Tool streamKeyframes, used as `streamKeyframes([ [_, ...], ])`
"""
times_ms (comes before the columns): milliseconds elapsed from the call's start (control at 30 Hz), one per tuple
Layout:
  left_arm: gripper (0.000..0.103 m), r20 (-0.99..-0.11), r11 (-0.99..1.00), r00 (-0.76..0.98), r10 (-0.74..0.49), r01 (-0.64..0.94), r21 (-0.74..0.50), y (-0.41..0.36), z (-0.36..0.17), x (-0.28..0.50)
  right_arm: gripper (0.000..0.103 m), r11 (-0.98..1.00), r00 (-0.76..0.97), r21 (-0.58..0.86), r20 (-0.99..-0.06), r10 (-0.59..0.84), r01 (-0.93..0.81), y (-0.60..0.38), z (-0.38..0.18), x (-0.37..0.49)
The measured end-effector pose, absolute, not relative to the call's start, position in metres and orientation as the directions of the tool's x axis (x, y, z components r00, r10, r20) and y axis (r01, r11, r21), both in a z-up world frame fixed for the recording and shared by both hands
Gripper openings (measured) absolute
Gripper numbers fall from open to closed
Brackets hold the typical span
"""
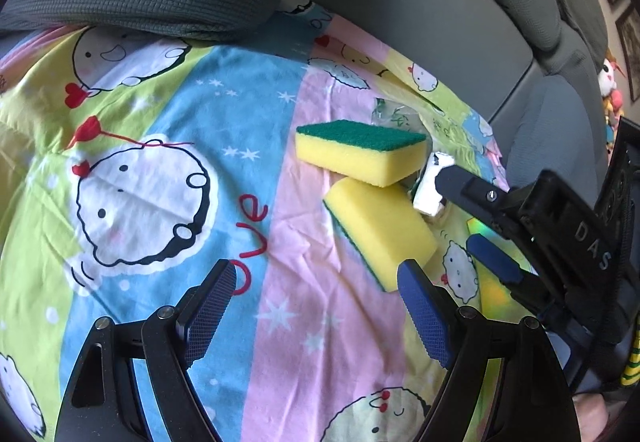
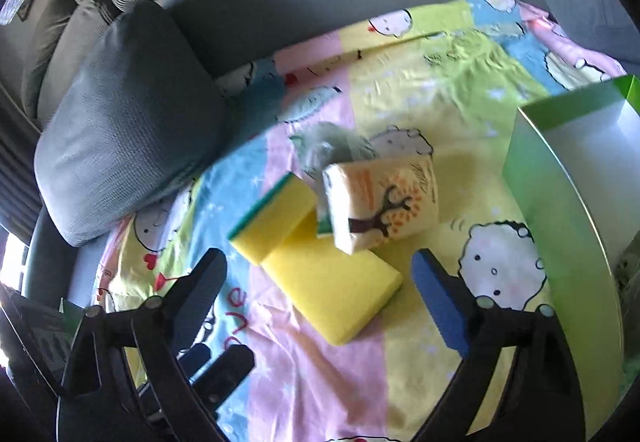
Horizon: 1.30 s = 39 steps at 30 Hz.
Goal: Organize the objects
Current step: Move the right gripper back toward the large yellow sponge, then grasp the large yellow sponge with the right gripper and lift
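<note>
Blocky yellow foam sponges (image 1: 372,230) on cotton sheet (image 1: 160,146)

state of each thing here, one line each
upper sponge: green side up, resting on the other sponge
lower sponge: green side down, flat
tissue pack: tilted against the sponges
green box: open
left gripper: open
right gripper: open

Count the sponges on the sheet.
2. One sponge, green side up, lies farther back beside the tissue pack. The other sponge, yellow side up, lies nearer the grippers, touching the first. Nothing suggests more, though the pack could hide something.
</note>
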State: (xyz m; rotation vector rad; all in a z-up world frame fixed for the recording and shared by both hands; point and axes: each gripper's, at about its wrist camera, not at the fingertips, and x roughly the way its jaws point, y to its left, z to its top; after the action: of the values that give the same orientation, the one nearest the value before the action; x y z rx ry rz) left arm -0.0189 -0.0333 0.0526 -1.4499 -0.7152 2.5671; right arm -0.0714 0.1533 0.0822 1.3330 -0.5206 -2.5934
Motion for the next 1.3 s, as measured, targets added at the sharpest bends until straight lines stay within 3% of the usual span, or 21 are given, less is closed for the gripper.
streamKeyframes([
  [300,0.083,-0.768,-0.849,-0.538,0.347,0.169,-0.501,-0.04,0.048,-0.02,0.084,-0.91,-0.55,0.413,-0.766,-0.332,-0.026,0.167,0.073,-0.071],
  [467,0.083,-0.768,-0.829,-0.518,0.377,0.181,-0.529,-0.039,0.04,-0.024,0.077,-0.874,-0.49,0.486,-0.766,-0.416,-0.019,0.169,0.067,-0.072],
  [833,0.083,-0.731,-0.793,-0.525,0.436,0.159,-0.588,-0.035,0.036,-0.028,0.075,-0.906,-0.503,0.424,-0.779,-0.376,0.02,0.163,0.059,-0.093],
  [967,0.083,-0.735,-0.792,-0.525,0.429,0.173,-0.586,-0.037,0.033,-0.031,0.062,-0.889,-0.445,0.456,-0.786,-0.429,0.051,0.159,0.045,-0.103],
  [1067,0.083,-0.727,-0.787,-0.523,0.445,0.159,-0.596,-0.037,0.031,-0.034,0.061,-0.86,-0.425,0.508,-0.772,-0.473,0.035,0.159,0.04,-0.103],
  [1300,0.083,-0.717,-0.785,-0.502,0.484,0.113,-0.609,-0.035,0.029,-0.038,0.045,-0.814,-0.349,0.58,-0.755,-0.555,0.04,0.155,0.04,-0.094],
])
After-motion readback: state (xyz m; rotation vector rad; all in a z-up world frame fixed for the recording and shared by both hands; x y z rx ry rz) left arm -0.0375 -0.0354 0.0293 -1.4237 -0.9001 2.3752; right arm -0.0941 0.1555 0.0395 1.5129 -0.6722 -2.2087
